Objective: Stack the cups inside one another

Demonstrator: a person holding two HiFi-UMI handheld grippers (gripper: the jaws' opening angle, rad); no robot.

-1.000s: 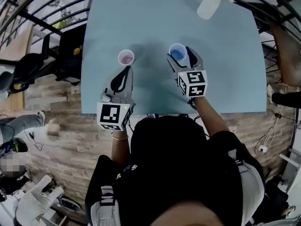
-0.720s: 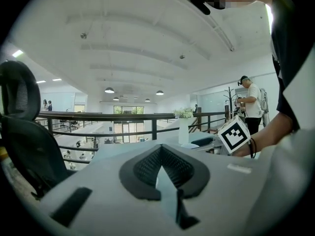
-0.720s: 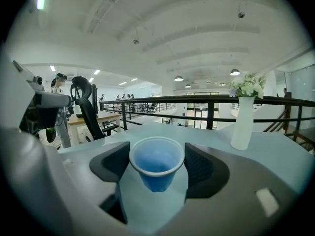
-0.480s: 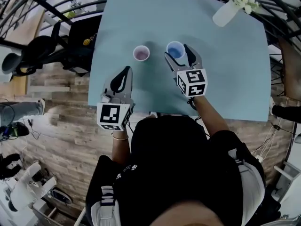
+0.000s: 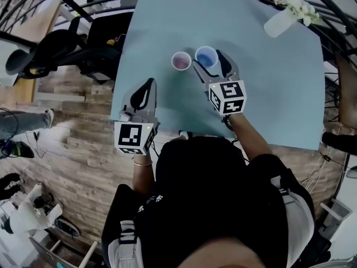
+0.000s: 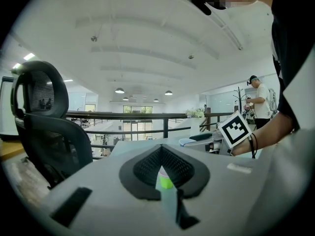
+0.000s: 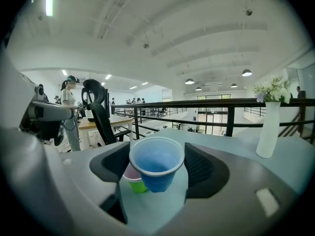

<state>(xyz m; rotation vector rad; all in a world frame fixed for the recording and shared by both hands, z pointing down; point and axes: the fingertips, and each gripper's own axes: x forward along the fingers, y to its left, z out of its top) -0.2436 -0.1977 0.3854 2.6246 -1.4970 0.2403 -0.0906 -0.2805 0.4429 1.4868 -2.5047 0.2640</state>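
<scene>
- On the pale blue table (image 5: 268,88) stand or hang two cups: one green cup (image 5: 181,61) with a pink inside, and one blue cup (image 5: 207,56) just to its right, rims nearly touching.
- Two grippers are in view. The right gripper (image 5: 208,61) is clamped on the blue cup, one jaw on each side of it; from that gripper's own camera the blue cup (image 7: 156,163) hangs a little off the tabletop, with the green cup (image 7: 133,181) just behind and to its left.
- The left gripper (image 5: 148,84) sits nearer the person than the green cup, well apart from it, jaws pressed together on nothing.
- One white vase (image 5: 281,21) of flowers stands far beyond and right of the green cup.
- A second ago a wide gap lay between the cups; the blue one has been carried across to the green cup's side. The left gripper has kept its place.
- Both cups are thin, round and tapered, with rolled rims. The jaw pads are black and ribbed. The tabletop is smooth and matte.
</scene>
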